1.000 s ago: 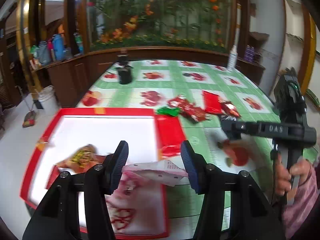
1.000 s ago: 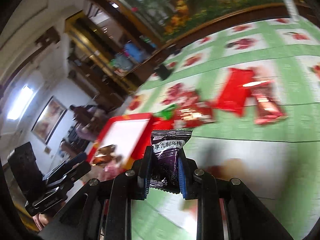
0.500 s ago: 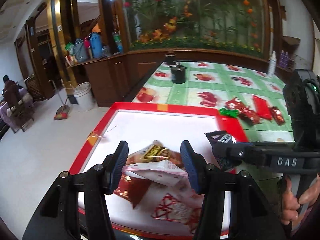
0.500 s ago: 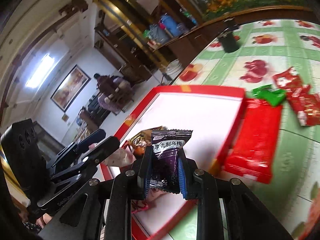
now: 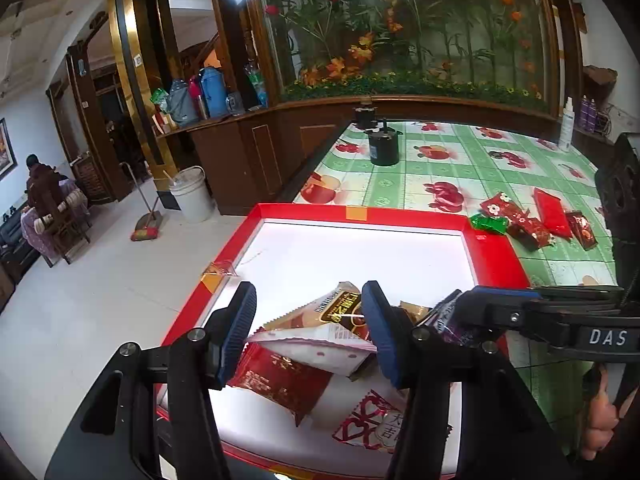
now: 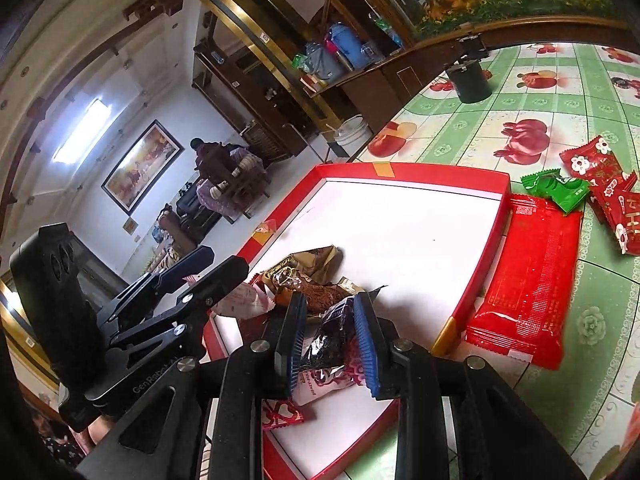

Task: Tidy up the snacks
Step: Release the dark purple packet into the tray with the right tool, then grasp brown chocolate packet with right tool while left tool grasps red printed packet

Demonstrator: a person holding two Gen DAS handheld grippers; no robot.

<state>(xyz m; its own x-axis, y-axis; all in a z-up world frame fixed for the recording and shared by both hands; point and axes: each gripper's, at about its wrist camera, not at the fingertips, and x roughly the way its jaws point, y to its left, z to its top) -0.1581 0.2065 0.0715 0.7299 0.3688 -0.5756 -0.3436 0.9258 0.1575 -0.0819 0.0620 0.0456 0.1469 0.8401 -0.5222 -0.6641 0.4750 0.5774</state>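
A red-rimmed white tray (image 5: 360, 213) (image 6: 404, 170) lies at the table's near left corner with several snack packets piled at its near end. My left gripper (image 5: 310, 324) holds a white-and-pink packet (image 5: 316, 350) between its blue pads over that pile. My right gripper (image 6: 330, 336) has its jaws a little apart around a dark purple packet (image 6: 328, 340), low over the tray's near end; whether it still grips is unclear. It shows in the left wrist view (image 5: 480, 312) just right of the left gripper.
Loose red packets (image 5: 528, 220) and a green one (image 5: 489, 223) (image 6: 560, 190) lie on the green fruit-print tablecloth right of the tray. A large red packet (image 6: 528, 276) lies against the tray's right rim. A black pot (image 5: 384, 146) stands farther back.
Both grippers have moved left and down over the tray's near end. The right gripper's jaws have widened around the purple packet, which has tilted down toward the pile.
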